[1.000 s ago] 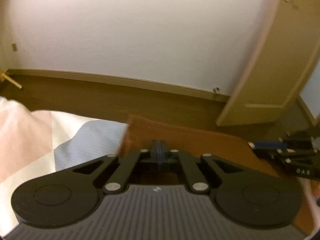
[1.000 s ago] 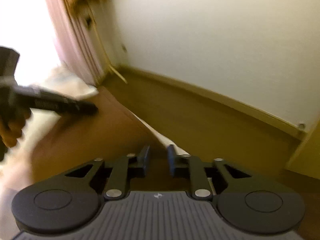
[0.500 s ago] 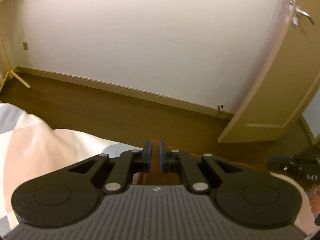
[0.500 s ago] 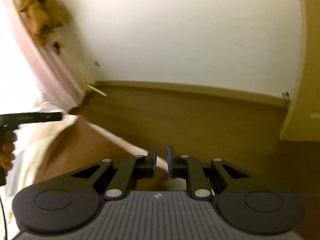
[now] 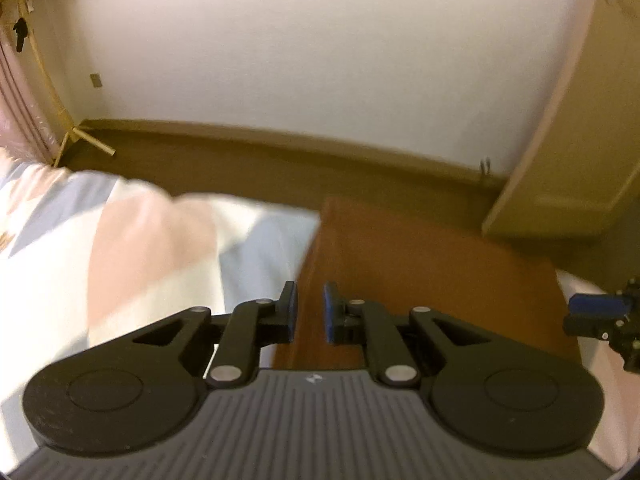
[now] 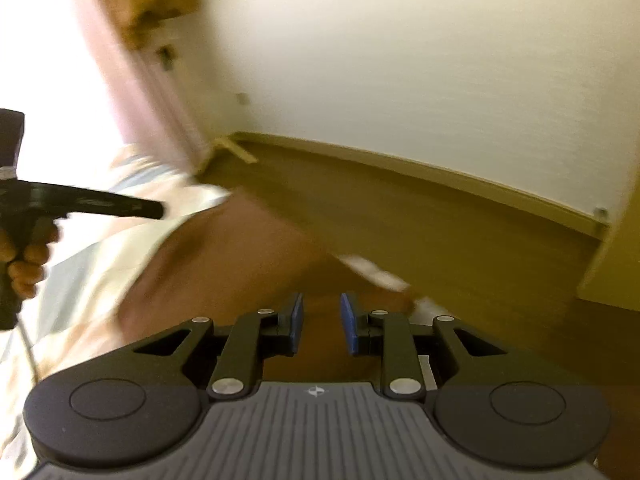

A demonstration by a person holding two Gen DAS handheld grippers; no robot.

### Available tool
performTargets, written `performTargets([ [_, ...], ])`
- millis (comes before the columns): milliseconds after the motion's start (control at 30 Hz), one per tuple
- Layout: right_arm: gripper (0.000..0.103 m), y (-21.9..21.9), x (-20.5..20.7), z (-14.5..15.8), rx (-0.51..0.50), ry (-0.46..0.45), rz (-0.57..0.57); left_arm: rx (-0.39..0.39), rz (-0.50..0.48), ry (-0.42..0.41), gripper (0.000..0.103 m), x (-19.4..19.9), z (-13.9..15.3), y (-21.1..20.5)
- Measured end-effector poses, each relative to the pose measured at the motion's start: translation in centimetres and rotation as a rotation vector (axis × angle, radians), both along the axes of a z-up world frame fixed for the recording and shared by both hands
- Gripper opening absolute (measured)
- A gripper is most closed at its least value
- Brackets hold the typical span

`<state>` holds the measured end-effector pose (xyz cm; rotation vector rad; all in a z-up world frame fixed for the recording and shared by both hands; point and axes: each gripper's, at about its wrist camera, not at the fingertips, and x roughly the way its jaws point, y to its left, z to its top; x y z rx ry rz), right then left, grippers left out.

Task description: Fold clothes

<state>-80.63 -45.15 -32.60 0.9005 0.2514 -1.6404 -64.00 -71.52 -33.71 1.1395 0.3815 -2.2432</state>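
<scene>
no legible text, labels or numbers

White wall (image 5: pixel 320 48) fills the top, brown floor (image 5: pixel 248 168) below its baseboard, pale door (image 5: pixel 580 140) at right, bright window light (image 6: pixel 48 60) upper left.

L claw (image 5: pixel 308 312) was clamped on the brown cloth (image 5: pixel 420 264) a sec ago; jaws have just been opening, nothing pinched between. R claw (image 6: pixel 320 322) also just opened wider. Both cams now sit higher above cloth & bed (image 5: pixel 120 248).
</scene>
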Motion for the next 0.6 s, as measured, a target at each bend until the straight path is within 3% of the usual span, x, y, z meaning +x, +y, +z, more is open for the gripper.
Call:
performTargets([
  [67, 0.026, 1.4, 2.1, 0.4, 0.009, 0.025, 0.068, 0.038, -0.026, -0.055, 0.011, -0.4, -1.6, 1.8],
  [200, 0.026, 1.9, 4.9, -2.2, 0.111, 0.087, 0.131, -0.002, -0.035, -0.168, 0.009, -2.0, -5.0, 3.6],
  [333, 0.023, 2.2, 3.3, -3.1, 0.144, 0.033, 0.113, 0.018, 0.005, -0.172, 0.008, -2.4, -5.0, 3.2],
  [600, 0.025, 2.4, 3.5, -2.0, 0.158, 0.056, 0.125, 0.014, 0.027, -0.195, 0.011, -2.0, -4.8, 2.8],
])
